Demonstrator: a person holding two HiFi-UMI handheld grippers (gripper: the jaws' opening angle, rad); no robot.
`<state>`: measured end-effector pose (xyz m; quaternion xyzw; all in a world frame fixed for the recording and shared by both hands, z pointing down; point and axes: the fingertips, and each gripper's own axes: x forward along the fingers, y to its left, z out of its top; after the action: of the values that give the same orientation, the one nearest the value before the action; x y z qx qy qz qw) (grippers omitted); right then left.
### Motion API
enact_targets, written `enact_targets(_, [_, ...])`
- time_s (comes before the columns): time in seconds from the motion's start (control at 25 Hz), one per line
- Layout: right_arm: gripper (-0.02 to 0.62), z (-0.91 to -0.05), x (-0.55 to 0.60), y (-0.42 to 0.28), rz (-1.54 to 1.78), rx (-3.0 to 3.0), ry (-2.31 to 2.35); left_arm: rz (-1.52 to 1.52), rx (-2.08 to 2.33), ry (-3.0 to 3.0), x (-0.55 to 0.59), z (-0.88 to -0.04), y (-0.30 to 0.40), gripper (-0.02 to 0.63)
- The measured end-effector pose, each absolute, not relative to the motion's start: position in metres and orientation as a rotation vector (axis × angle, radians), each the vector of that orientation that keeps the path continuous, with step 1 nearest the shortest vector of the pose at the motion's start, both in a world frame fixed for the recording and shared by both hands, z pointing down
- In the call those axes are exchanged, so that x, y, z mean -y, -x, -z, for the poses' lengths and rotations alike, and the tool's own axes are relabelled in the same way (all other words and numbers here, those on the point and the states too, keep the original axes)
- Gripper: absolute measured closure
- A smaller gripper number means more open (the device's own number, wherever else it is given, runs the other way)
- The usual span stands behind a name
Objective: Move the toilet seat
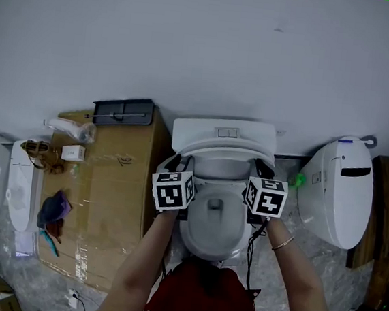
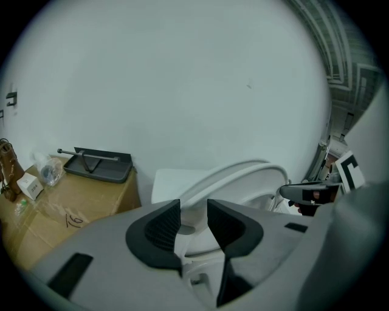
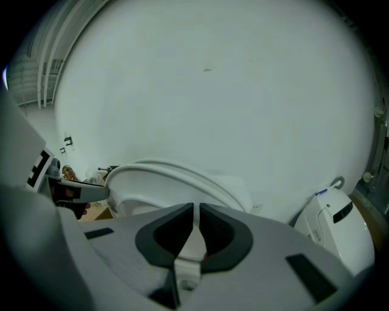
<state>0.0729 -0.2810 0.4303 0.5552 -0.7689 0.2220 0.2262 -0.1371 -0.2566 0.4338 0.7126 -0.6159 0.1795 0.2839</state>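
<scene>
- Toilet seat [image 1: 226, 150] stands half raised and tilted over the bowl [image 1: 214, 218], with one gripper at each side.
- Left gripper [image 1: 174, 163] pinches the seat's left rim, its jaws fairly wide on the thick edge.
- Jaws of the right gripper [image 1: 263, 169] are nearly pressed together on the thin right rim.
- Left gripper view shows the black tray [image 2: 97, 164] on the cardboard box [image 2: 67, 212], but not the second toilet.
- Right gripper view shows that second toilet [image 3: 331, 222] at the right.
- Head view takes in both.
</scene>
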Motion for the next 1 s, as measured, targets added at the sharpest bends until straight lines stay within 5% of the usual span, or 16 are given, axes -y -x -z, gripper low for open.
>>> enact_targets(1.0, [0.561, -0.416, 0.269, -0.077, -0.638, 2.187, -1.525, -0.477, 1.643, -1.953, 0.244, -0.429, 0.133, 0.479])
